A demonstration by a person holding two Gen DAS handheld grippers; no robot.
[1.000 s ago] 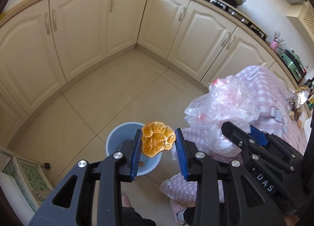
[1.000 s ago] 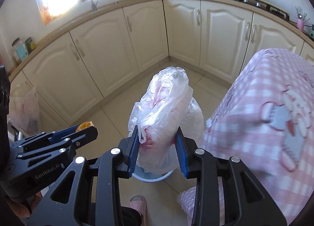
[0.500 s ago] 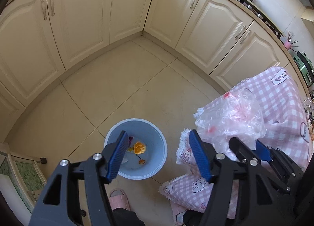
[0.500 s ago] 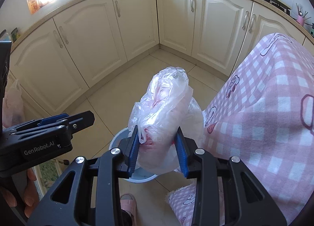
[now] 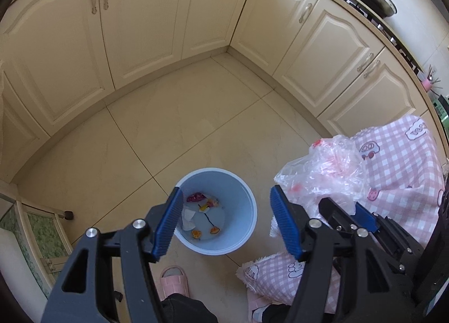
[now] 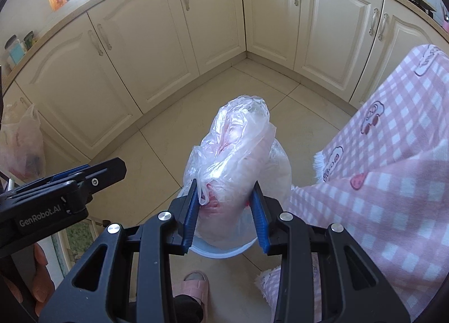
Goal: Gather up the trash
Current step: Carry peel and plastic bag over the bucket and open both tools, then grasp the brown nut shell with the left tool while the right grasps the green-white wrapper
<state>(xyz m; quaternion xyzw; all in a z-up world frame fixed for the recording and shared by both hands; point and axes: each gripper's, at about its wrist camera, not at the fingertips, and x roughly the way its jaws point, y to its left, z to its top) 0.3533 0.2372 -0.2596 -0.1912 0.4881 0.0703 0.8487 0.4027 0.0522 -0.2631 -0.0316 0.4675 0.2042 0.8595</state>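
A light blue bin [image 5: 216, 170] stands on the tiled floor with orange peel [image 5: 214, 229] and other scraps at its bottom. My left gripper [image 5: 226, 191] hangs above the bin, open, with nothing between its blue pads. To its right, my right gripper [image 6: 224, 184] is shut on a crumpled clear plastic bag [image 6: 238, 140] with pink showing inside. The bag [image 5: 325, 171] hangs over the bin's right side, and in the right wrist view it hides most of the bin [image 6: 224, 252].
A pink checked cloth [image 5: 398, 160] drapes down at the right, close to the bin. A person's pink slipper [image 5: 172, 281] is just in front of the bin. Cream cabinets [image 5: 146, 14] line the far walls. Another filled bag [image 6: 22, 146] hangs at the left.
The left gripper's jaws spread apart and the orange peel it held dropped into the bin. Both grippers sank closer to the bin, the right one still gripping the bag.
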